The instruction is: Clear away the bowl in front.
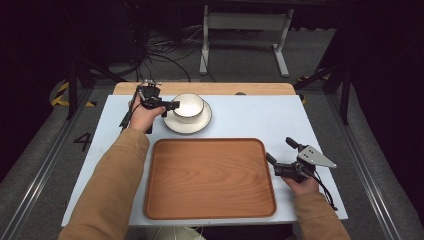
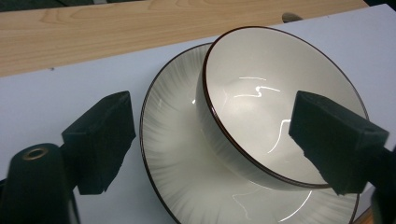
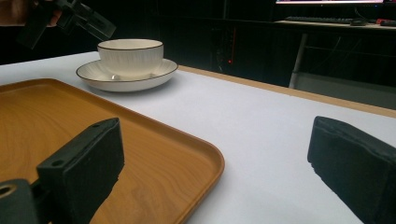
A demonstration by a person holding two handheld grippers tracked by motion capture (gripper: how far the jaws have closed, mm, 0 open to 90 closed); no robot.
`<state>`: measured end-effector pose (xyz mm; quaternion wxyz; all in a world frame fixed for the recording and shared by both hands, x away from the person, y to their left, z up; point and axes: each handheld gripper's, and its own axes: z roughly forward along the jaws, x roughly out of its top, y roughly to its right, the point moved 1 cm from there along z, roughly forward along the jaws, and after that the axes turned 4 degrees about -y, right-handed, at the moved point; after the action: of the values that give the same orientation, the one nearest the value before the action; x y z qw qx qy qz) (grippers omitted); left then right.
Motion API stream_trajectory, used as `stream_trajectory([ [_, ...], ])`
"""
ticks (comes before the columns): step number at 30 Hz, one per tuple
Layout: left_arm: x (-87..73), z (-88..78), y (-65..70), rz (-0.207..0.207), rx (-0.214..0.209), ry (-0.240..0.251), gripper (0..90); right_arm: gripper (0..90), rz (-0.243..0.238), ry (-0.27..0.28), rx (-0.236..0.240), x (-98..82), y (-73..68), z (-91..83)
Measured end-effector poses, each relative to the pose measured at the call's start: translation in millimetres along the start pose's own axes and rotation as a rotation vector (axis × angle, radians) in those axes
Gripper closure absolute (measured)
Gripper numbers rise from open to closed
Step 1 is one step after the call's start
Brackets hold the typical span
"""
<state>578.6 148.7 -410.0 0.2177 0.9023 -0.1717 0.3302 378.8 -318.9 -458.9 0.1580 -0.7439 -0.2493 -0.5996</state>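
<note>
Covering wooden table (image 1: pixel 202 88): white mat (image 1: pixel 250 120).

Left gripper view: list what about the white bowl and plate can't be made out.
- White ribbed plate with dark rim: its near and right edge is cut off by the frame.
- White bowl with dark rim: part of the rim sits behind the right jaw of the left tongs; whether that jaw touches it is unclear.

Bright overhead light on the table (image 1: pixel 235 117), dark surroundings; glare streaks in the bowl (image 2: pixel 261 100); near jaws blurred.
</note>
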Motion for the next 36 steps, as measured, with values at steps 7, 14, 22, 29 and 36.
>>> stream_trajectory([
  [7,-2.0,5.3,-3.7,-0.052,-0.004,-0.013,20.8,3.8,0.0,-0.001,-0.001,0.0,0.0,-0.1],
  [14,-4.0,13.4,-3.8,-0.094,-0.006,-0.027,22.0,3.9,-0.003,0.0,-0.002,0.0,-0.1,-0.1],
  [22,-5.2,25.3,2.5,-0.129,-0.043,-0.036,27.8,3.8,-0.003,0.0,0.0,0.0,-0.2,-0.1],
  [29,-11.2,37.8,4.7,-0.171,-0.083,-0.085,36.6,3.8,-0.005,0.001,-0.001,0.0,-0.4,-0.2],
  [36,-12.5,40.5,6.6,-0.238,-0.104,-0.096,48.2,3.9,-0.007,0.002,0.0,0.0,-0.4,-0.2],
])
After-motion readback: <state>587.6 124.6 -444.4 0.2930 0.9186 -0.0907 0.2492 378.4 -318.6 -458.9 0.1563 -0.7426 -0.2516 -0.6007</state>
